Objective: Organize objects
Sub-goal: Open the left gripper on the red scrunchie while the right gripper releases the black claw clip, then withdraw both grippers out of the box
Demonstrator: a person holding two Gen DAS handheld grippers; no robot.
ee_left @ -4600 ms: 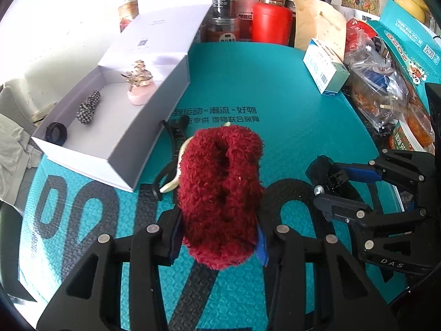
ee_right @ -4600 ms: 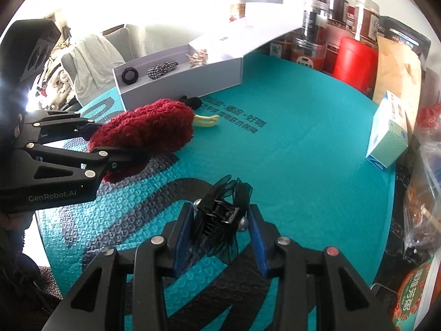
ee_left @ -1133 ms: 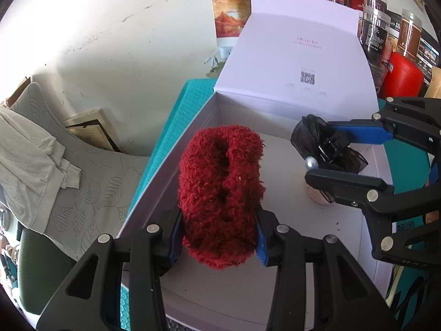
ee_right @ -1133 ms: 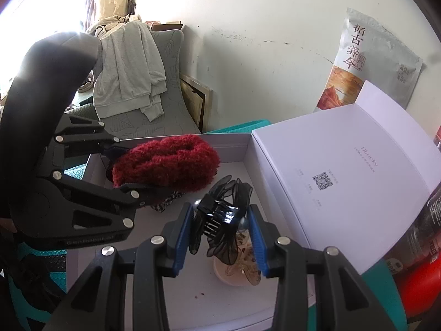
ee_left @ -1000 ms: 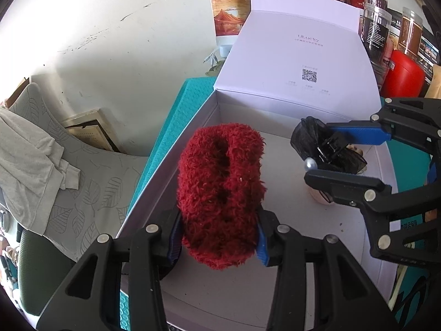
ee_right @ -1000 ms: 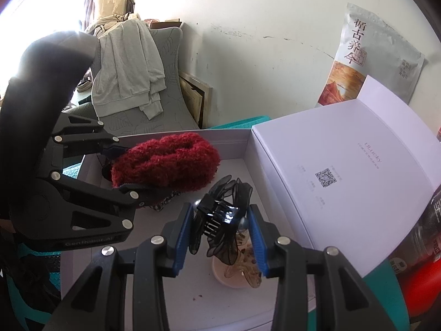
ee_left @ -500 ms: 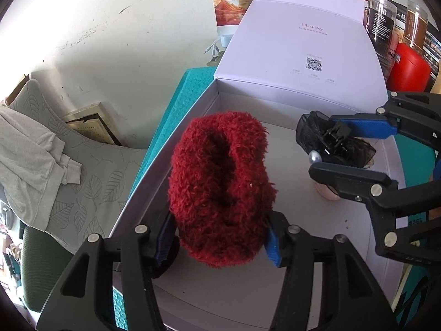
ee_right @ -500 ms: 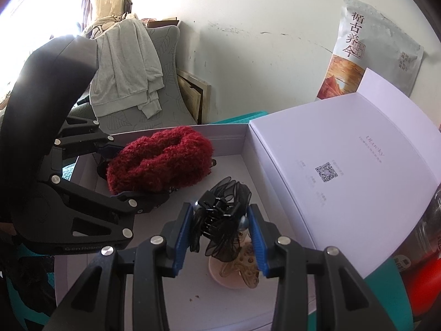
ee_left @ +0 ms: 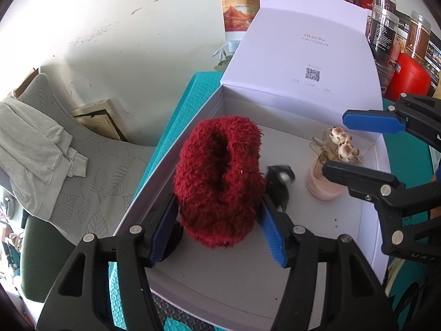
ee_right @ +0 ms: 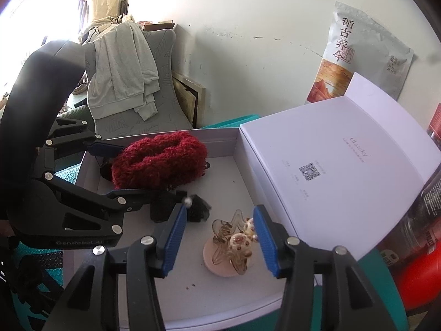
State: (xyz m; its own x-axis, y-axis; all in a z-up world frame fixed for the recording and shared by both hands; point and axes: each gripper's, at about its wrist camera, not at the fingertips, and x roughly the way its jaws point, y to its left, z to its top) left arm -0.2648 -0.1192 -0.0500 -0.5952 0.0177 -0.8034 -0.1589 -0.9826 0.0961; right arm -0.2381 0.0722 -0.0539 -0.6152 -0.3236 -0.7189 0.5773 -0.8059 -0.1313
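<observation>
Scrunchie (ee_left: 219,182): red, fluffy, soft, light; resting in white box (ee_left: 308,264), near its left wall.
Hold: squeeze across its sides.
Left gripper (ee_left: 217,233): spread, pads flanking the scrunchie loosely.
Right gripper (ee_right: 217,238): spread, empty.
Black clip (ee_right: 193,207): lying beside the scrunchie.

fluffy dark-red plush scrunchie (ee_left: 219,180): shaggy, matt cloth | white cardboard box (ee_left: 300,284): smooth matt paperboard | translucent amber hair claw with glossy spotted beads (ee_right: 233,241): shiny plastic | teal table mat (ee_left: 182,110): dimpled, foam-like | grippers' blue finger pads (ee_right: 174,238): finely ribbed, matt
</observation>
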